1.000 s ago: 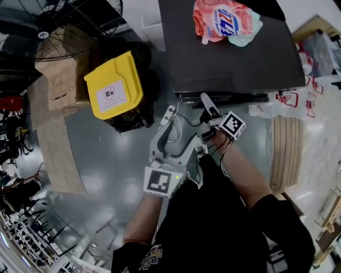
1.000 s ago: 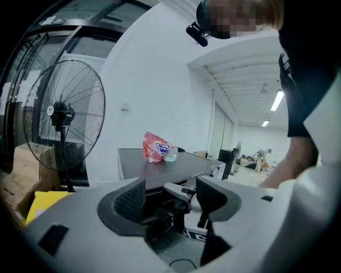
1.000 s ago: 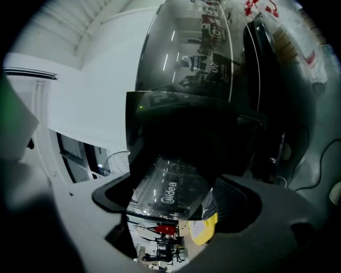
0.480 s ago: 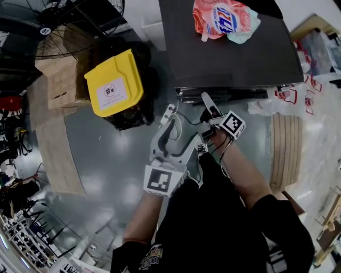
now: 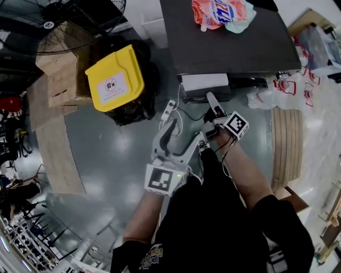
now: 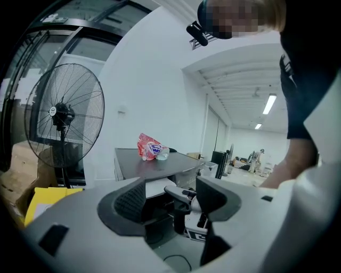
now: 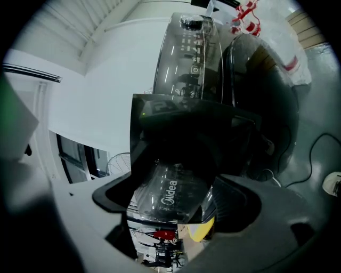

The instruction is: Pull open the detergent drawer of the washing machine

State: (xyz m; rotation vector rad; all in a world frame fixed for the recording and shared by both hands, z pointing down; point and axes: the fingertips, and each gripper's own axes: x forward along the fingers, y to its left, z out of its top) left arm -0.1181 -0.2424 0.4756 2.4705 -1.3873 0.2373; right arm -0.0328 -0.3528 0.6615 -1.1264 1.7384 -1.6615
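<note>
The detergent drawer [image 5: 205, 82] stands partway out of the near front edge of the washing machine [image 5: 229, 48], toward the left end of that front. Its white upper side shows from the head view, with the dark front panel on the near side.

The right gripper [image 5: 210, 102] reaches to that panel from the near side. In the right gripper view its 2 jaws are clenched on the drawer's [image 7: 160, 184] glossy front, which carries the print "Midea" and fills the gap between them; the right gripper [image 7: 171, 198] looks up along the machine's [image 7: 192, 48] control panel.

The left gripper [image 5: 171, 121] hangs over the grey floor, to the left of the right one and nearer the person, well apart from the drawer. In its own view the left gripper [image 6: 173, 197] has its jaws spread, grasping nothing; the machine [image 6: 154, 165] and the other gripper show beyond the gap.

A pink and white pouch [image 5: 218, 13] lies on the far part of the machine's dark top; the left gripper view shows it [image 6: 152, 147] there too. To the left of the machine sits 1 yellow bin lid [image 5: 114, 77] over a black bag, and farther left stands a large floor fan [image 5: 64, 21] [image 6: 64, 114]. A wooden pallet [image 5: 287, 149] lies on the floor to the right.
</note>
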